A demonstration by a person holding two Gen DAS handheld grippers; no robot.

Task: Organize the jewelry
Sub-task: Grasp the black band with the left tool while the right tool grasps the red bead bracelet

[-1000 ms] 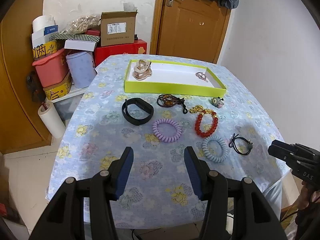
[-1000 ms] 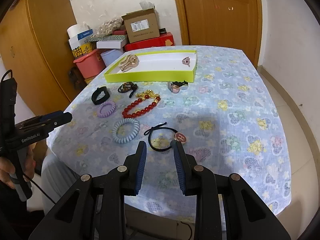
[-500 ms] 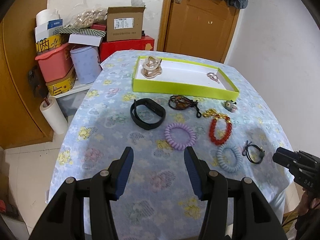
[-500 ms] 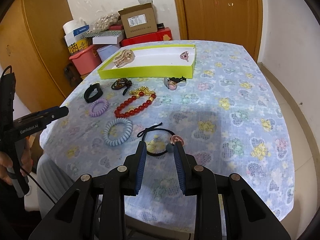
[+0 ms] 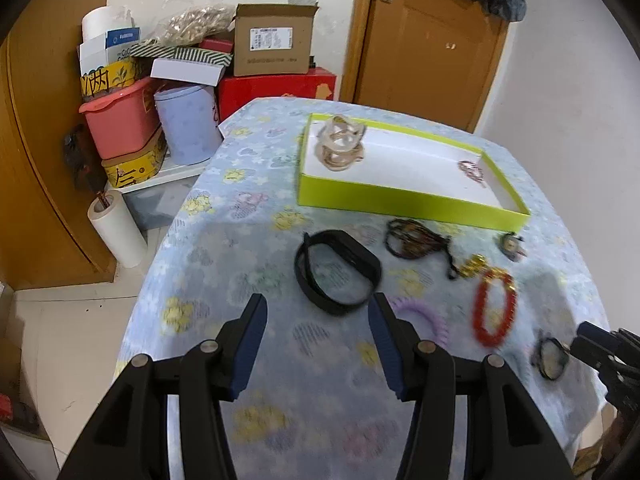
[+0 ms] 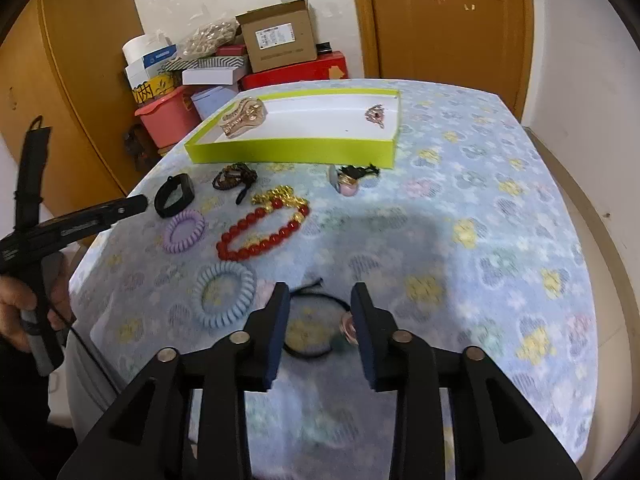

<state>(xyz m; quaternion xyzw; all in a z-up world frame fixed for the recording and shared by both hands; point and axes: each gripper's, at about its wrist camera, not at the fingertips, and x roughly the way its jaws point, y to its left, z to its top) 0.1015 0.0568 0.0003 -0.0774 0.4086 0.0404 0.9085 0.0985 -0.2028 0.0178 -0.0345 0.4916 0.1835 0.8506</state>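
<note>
A lime-green tray (image 5: pixel 404 199) (image 6: pixel 296 155) sits at the far side of the flowered tablecloth, holding a gold hair claw (image 5: pixel 340 146) (image 6: pixel 243 116) and a small brooch (image 6: pixel 376 115). In front of it lie a black wristband (image 5: pixel 337 271) (image 6: pixel 174 194), a dark braided bracelet (image 5: pixel 414 238), a red bead bracelet (image 6: pixel 262 233) (image 5: pixel 493 307), a purple coil tie (image 6: pixel 184 232), a blue coil tie (image 6: pixel 223 294) and a black hair tie with a charm (image 6: pixel 316 330). My left gripper (image 5: pixel 316 314) is open just short of the wristband. My right gripper (image 6: pixel 320 298) is open over the black hair tie.
Stacked boxes, a pink bin (image 5: pixel 120 120) and a paper roll (image 5: pixel 117 226) stand left of the table. A wooden door (image 5: pixel 428 40) is behind it. A small round charm with a black bow (image 6: pixel 349 178) lies near the tray's right corner.
Both grippers have moved forward and down toward the table. The left has closed in on the black wristband, the right on the black hair tie. Both stay open.
</note>
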